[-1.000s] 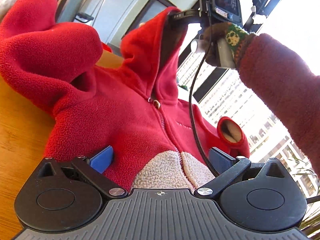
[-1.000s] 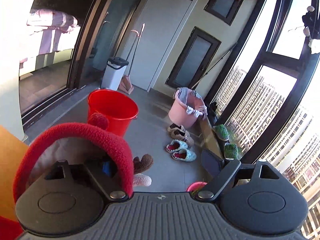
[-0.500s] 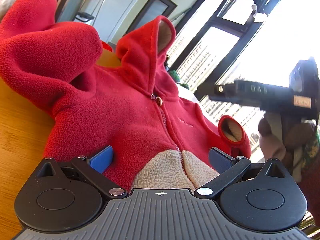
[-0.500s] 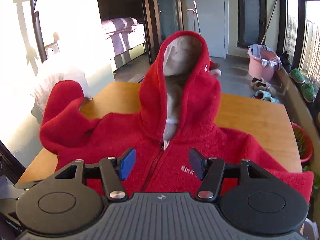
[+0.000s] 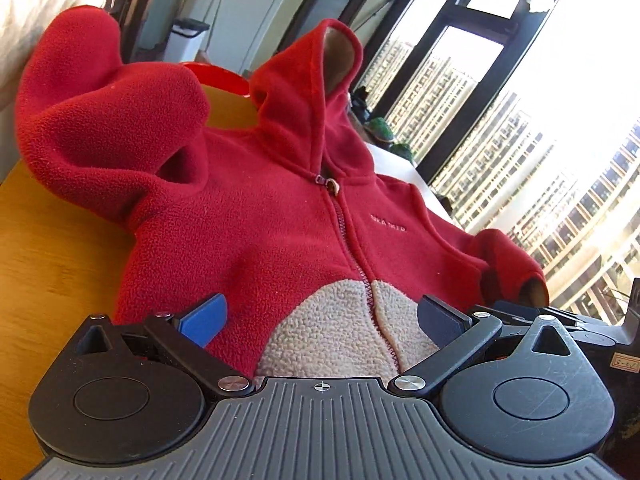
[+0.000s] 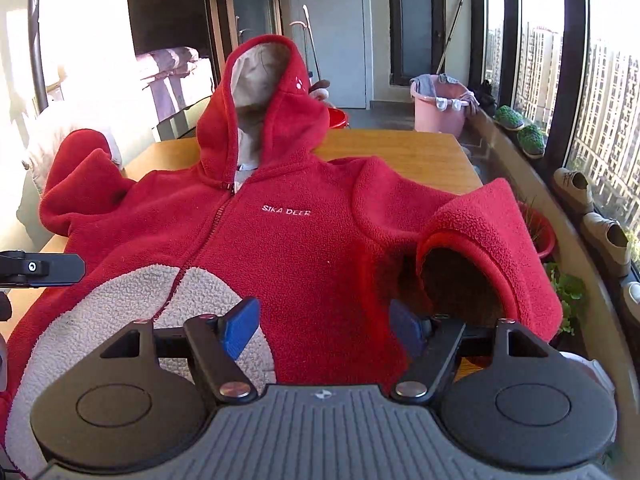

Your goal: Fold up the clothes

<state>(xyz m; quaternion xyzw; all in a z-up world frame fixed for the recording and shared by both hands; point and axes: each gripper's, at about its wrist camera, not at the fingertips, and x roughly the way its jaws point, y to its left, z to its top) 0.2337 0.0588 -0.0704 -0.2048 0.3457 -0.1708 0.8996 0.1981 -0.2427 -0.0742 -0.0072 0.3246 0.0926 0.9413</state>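
A red fleece hooded jacket (image 6: 304,240) with a beige belly patch (image 5: 332,328) lies zipped and front up on the wooden table (image 6: 400,152). Its hood (image 6: 260,92) stands upright, and one sleeve (image 5: 100,120) is bunched high at the left. The other sleeve's cuff (image 6: 472,276) gapes toward me on the right. My left gripper (image 5: 322,320) is open wide at the hem, straddling the beige patch. At the hem beside that cuff, my right gripper (image 6: 323,328) has its jaws opening, with red fleece lying between the pads and nothing gripped.
Beyond the table stand a red bucket (image 6: 338,118) and a pink basin (image 6: 440,108) of laundry. Shoes (image 6: 576,188) and small plants (image 6: 530,140) line the window sill on the right. A red flower pot (image 6: 540,232) sits below the table's right edge.
My right gripper let go of the hood's top and swung down to the hem beside the right cuff. The hood stayed upright. My left gripper lifted slightly at the hem.
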